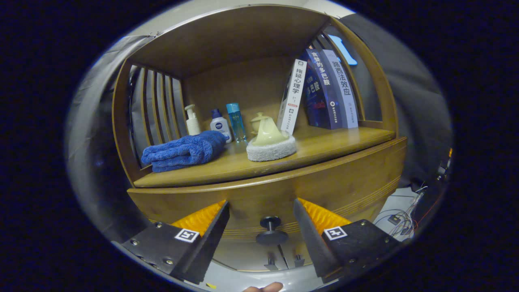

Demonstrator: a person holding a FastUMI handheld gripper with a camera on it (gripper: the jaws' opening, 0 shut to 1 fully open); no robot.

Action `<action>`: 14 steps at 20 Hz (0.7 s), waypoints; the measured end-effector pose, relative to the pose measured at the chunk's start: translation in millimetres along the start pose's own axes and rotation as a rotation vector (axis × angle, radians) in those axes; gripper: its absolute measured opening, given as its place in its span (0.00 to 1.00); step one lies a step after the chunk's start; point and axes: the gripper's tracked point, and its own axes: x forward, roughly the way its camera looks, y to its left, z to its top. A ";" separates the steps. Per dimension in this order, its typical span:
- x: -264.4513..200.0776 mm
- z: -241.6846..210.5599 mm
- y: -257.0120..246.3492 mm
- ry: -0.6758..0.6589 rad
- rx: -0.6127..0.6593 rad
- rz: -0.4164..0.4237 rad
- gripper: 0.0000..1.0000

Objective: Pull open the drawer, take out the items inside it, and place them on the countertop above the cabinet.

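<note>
A: Hand-held gripper [261,221] state?
B: Released. Fingers spread wide, nothing between the pads. Drawer knob [271,231] sits in the gap between the fingers, untouched on both sides.
A: Drawer?
B: Drawer front [344,182] is lower centre of the frame, just past the fingertips, under the surface. Looks closed; can't see anything inside it.
A: Below that?
B: Two smaller knobs [284,263] near the bottom of the frame, on the cabinet doors. Fingertips of a person's hand [264,287] at the very bottom edge.
A: On the surface?
B: Wooden surface [324,148] mid-frame. Folded blue towel [184,151] left, cream-handled scrubbing pad [271,142] centre. Behind them, near the back panel: white pump bottle [191,120], white lotion bottle with dark cap [220,124], clear blue bottle [236,121], small cream lidded pot [258,121] partly hidden by the pad.
A: Right side?
B: White book [292,96] leaning right, two dark blue books [330,89] leaning left, tops close together. Cables [399,217] on the floor lower right.
</note>
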 end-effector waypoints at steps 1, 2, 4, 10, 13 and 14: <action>1.6 0.8 0.2 -0.001 0.001 0.000 0.96; 3.0 0.5 0.2 0.000 0.002 0.000 0.96; 7.1 2.0 0.6 -0.002 0.008 0.002 0.96; 8.3 3.3 -0.3 -0.016 0.042 0.010 0.95; 8.5 3.1 -0.4 -0.015 0.048 0.011 0.95; 8.4 3.4 -0.6 -0.012 0.050 0.011 0.95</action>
